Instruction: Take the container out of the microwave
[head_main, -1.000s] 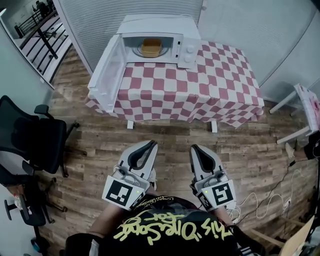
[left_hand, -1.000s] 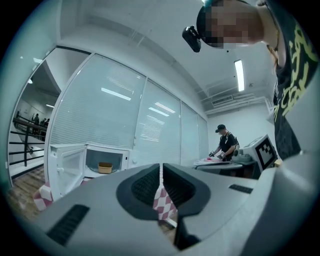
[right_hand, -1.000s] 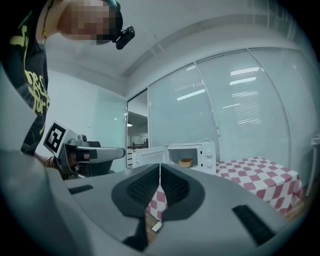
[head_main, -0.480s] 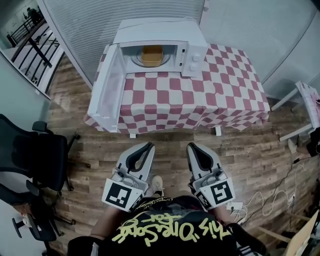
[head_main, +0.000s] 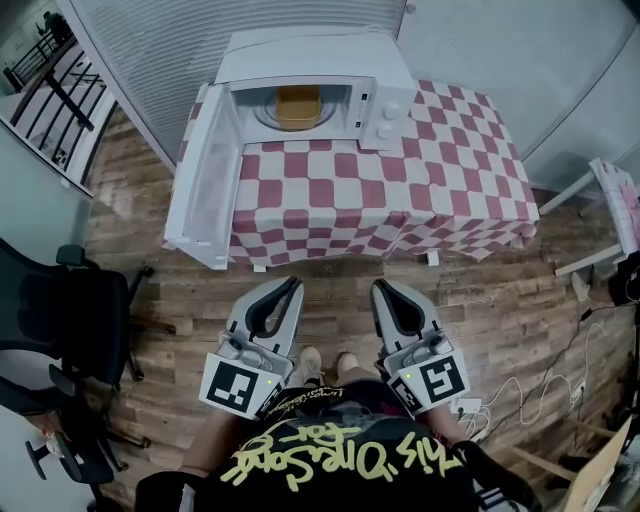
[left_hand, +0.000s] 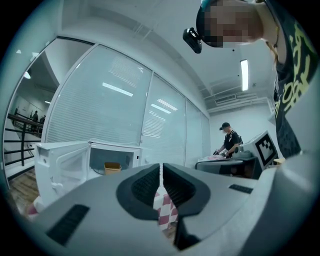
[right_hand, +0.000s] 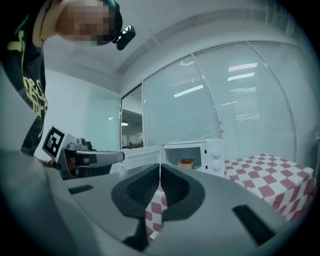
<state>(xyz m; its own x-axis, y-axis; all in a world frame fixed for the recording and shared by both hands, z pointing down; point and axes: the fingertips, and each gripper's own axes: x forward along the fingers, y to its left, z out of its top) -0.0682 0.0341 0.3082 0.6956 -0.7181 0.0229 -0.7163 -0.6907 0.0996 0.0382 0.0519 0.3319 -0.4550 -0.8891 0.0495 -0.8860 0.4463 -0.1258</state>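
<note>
While left gripper (head_main: 292, 284) and right gripper (head_main: 380, 288) sit closed and empty, container (head_main: 297, 104) partly hidden inside open microwave (head_main: 300, 58)

Black shirt (head_main: 340, 460) with yellow lettering; grey left tongs (head_main: 291, 284) and right tongs (head_main: 379, 288) carry black-and-white marker cubes (head_main: 240, 386), seemingly green-lit.

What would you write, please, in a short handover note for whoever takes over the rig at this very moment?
Left gripper: shut, empty, held level over the floor, short of the table.
Right gripper: shut, empty, alongside the left one.
Microwave: at the table's back left, with its door swung wide open.
Container: yellow-orange, sitting inside the microwave.
Done: door open.
Left: step up to the table, open a gripper, grip the container and bring it out, probably onto the checkered cloth.
</note>
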